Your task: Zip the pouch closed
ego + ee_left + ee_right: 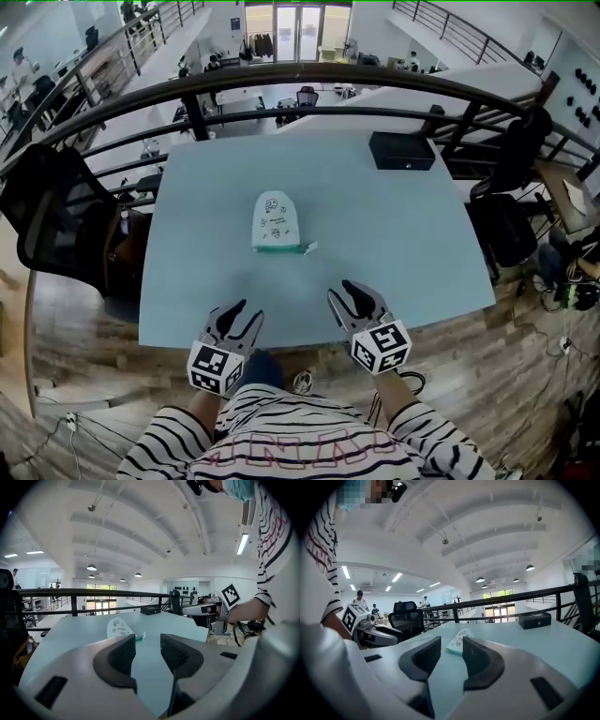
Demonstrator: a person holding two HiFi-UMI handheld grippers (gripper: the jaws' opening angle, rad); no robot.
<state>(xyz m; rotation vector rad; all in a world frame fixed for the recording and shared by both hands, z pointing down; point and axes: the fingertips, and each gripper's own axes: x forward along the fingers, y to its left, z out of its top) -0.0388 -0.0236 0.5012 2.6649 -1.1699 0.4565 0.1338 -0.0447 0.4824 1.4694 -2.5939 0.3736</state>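
Note:
A white pouch (276, 222) with small drawings and a green near edge lies flat in the middle of the pale blue table (394, 253); its zip pull (309, 247) sticks out at the near right corner. Both grippers hover near the table's front edge, well short of the pouch. My left gripper (246, 312) is open and empty, and so is my right gripper (340, 292). In the left gripper view the pouch (119, 627) lies beyond the parted jaws of my left gripper (147, 651). In the right gripper view the pouch (459, 641) shows between and past the jaws of my right gripper (451, 656).
A black box (401, 150) sits at the table's far right corner. A black office chair (56, 225) stands to the left of the table, another chair (506, 225) to the right. A dark railing (309, 80) runs behind the table's far edge.

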